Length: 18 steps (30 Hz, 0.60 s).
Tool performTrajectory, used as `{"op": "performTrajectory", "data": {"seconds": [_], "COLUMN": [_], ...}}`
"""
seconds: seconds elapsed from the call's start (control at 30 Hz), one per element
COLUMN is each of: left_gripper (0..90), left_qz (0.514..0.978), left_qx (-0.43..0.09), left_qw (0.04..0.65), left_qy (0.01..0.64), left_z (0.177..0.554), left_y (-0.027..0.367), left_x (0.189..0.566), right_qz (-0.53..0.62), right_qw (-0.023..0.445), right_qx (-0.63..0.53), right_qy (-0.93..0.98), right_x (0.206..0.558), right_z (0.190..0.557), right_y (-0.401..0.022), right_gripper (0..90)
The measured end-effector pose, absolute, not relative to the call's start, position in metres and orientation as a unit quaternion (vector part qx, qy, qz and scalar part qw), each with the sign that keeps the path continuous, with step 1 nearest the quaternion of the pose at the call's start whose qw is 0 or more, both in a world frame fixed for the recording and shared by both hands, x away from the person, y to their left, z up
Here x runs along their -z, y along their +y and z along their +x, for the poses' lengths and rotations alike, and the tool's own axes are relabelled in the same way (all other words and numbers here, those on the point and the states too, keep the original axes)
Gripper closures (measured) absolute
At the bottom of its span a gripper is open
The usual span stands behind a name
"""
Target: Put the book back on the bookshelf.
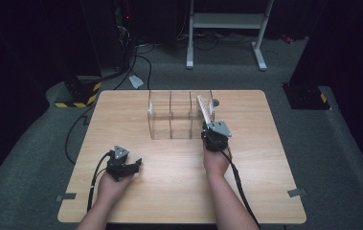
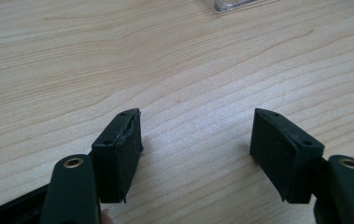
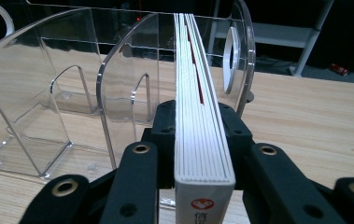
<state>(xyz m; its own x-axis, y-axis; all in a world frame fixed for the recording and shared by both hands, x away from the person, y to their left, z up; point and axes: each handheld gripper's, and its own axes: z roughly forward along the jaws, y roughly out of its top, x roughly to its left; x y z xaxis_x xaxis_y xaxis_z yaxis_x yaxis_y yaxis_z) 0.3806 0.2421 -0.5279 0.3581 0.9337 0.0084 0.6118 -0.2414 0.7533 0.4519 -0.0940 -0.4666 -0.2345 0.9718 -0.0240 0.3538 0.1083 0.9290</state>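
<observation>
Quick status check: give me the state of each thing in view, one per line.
Book: standing on edge, tilted, its far end in the rack's rightmost slot.
Clear acrylic rack: upright on the table, the other slots empty.
Right gripper: shut on the book, at the rack's front.
Left gripper: open, nothing between its jaws, low over the wooden table.

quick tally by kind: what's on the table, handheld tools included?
Clear file rack: 1
Stack of white booklets: 1
Tongs: 2, left tongs open over bare table, right tongs shut on the stack
Total: 4
</observation>
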Motion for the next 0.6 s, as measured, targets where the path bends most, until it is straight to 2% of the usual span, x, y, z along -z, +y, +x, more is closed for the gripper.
{"op": "performTrajectory", "data": {"seconds": [0.2,0.6], "left_gripper": [33.9,33.9], "left_qz": [0.751,0.751], "left_qx": [-0.237,-0.237], "left_qw": [0.338,0.338], "left_qy": [0.515,0.515], "left_z": [0.381,0.38], "left_y": [0.242,0.242], "left_x": [0.528,0.528], "right_qz": [0.508,0.508], "right_qw": [0.332,0.303], "right_qx": [-0.439,-0.452], "right_qy": [0.663,0.668], "right_x": [0.464,0.47], "right_z": [0.449,0.432], "right_y": [-0.098,-0.112], "right_gripper": [63.7,63.2]}}
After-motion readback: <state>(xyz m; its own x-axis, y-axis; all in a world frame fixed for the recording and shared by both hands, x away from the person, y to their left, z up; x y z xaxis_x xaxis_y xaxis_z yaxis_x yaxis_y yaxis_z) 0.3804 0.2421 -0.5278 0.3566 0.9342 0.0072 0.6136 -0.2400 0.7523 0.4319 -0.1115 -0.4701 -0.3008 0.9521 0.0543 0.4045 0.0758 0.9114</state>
